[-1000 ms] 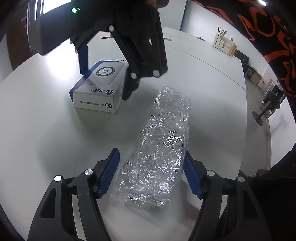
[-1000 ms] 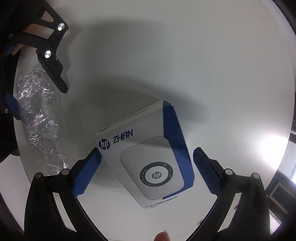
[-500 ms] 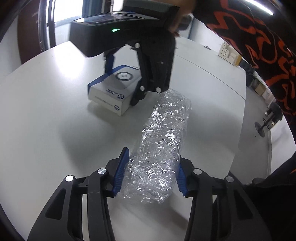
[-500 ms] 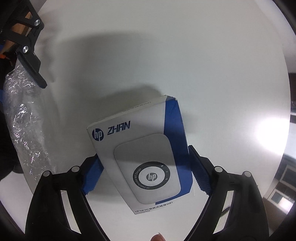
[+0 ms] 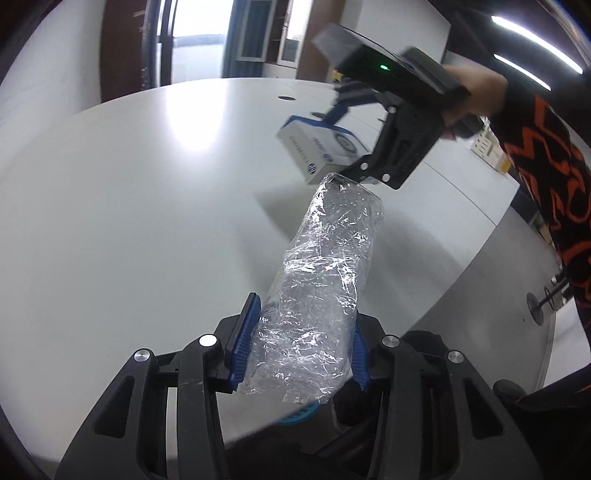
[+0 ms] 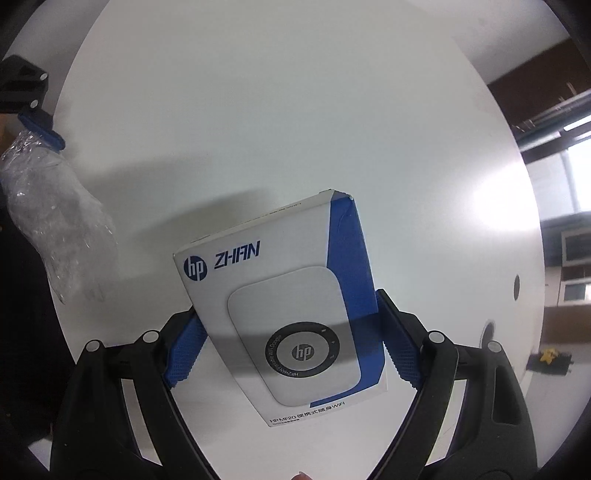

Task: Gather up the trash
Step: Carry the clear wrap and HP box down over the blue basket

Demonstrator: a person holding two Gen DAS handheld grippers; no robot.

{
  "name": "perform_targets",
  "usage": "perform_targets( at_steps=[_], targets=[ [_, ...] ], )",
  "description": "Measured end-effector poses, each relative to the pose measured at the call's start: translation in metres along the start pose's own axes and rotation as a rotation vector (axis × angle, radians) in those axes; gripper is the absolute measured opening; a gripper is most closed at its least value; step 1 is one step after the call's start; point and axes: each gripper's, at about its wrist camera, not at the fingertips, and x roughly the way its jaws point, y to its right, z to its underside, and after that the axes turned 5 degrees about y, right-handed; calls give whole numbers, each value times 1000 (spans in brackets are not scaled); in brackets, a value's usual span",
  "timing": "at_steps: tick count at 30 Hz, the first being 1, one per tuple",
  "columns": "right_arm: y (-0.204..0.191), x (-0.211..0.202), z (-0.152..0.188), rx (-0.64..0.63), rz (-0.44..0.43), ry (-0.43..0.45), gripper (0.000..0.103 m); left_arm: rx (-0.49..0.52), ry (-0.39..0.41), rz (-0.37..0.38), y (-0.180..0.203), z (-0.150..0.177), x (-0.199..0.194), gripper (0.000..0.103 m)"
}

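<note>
We saw the left claw (image 5: pixel 299 350) clamped on the crumpled clear plastic wrap (image 5: pixel 325 280), holding it lifted off the white counter (image 5: pixel 129 221). The right claw (image 6: pixel 291 347) was closed against both sides of the HP box (image 6: pixel 284 306), held above the counter, shadow beneath. Wrap and box were near each other.

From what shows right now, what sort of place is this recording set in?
Probably an office or meeting room: a big white round table with a cable hole, cabinets by a window behind it, and ceiling strip lights.
</note>
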Motion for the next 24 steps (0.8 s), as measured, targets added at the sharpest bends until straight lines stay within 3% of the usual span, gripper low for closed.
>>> perform_targets(
  at_steps=[6,11,17,24],
  targets=[
    [-10,-14,38,214,81,81,80,-46,52,-101,-1,19,-26,43],
    [-42,-27,83,345,121,174,80,-79,85,-154,4,28,-33,42],
    [-88,-40,97,494,123,273,80,-73,111,-226,19,38,-35,42],
    [-137,-72,120,621,121,422,80,-62,142,-249,39,55,-46,42]
  ],
)
